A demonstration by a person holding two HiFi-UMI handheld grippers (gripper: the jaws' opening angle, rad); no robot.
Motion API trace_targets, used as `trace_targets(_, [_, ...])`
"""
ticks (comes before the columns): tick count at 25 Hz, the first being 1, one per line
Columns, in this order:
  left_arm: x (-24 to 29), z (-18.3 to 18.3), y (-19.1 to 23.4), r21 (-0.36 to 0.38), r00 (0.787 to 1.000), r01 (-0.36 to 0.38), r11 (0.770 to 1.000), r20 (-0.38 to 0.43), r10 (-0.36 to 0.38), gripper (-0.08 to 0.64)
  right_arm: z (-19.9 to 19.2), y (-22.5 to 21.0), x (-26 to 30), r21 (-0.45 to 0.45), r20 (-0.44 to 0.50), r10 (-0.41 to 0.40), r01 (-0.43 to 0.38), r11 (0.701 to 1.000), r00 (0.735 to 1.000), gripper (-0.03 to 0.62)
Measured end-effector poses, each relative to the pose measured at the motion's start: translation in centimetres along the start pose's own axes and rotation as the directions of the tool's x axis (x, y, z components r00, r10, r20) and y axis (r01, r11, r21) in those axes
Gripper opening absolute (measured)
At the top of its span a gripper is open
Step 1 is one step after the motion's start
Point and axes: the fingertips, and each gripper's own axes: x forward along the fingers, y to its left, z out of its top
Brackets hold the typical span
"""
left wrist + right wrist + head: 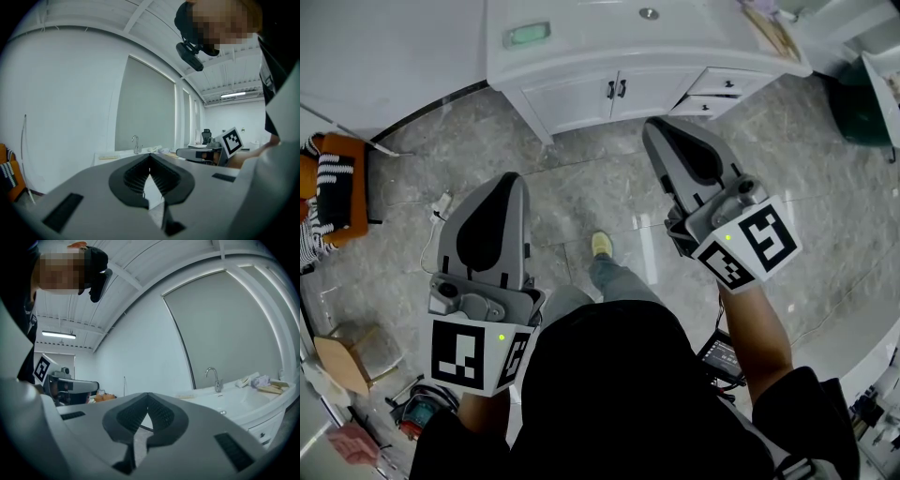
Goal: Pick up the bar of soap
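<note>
The left hand-held gripper (pixel 513 178) and the right hand-held gripper (pixel 652 125) are held out level, jaws pressed shut with nothing inside. The soap (pixel 528 35) is seen near the left edge of the tabletop (pixel 581 62), well ahead, with open floor (pixel 581 187) between.

- Bathroom mock-up inside an office or lab hall.
- White vanity (pixel 614 89) with sink (pixel 684 28) and faucet (pixel 213 376), on a grey marble-tile floor (pixel 581 187).
- Behind: office chair (pixel 206 135), ceiling strip light (pixel 233 95).
</note>
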Motion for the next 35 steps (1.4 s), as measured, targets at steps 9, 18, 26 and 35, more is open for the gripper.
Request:
trace_targets(9, [0.6, 0.9, -1.0, 0.014, 1.0, 0.006, 1.0, 0.0, -0.006, 0.006, 0.6, -1.0, -0.2, 0.017, 0.017, 0.01, -0.01, 1.0, 1.0, 0.002])
trace_targets(18, [0.3, 1.3, -0.7, 0.03, 1.0, 0.0, 1.0, 0.001, 0.0, 0.006, 0.9, -1.0, -0.3, 0.024, 0.042, 0.012, -0.013, 1.0, 0.999, 0.002])
trace_targets(26, [0.9, 2.0, -0.9, 0.043, 1.0, 0.006, 0.999, 0.016, -0.007, 0.006, 1.3, -1.6, -0.1, 0.02, 0.051, 0.009, -0.01, 1.0, 0.999, 0.002])
trace_targets(35, [0.7, 2.3, -1.1, 0.049, 1.0, 0.007, 0.999, 0.028, -0.008, 0.006, 1.8, -1.4, -0.4, 0.011, 0.064, 0.013, -0.014, 1.0, 0.998, 0.002])
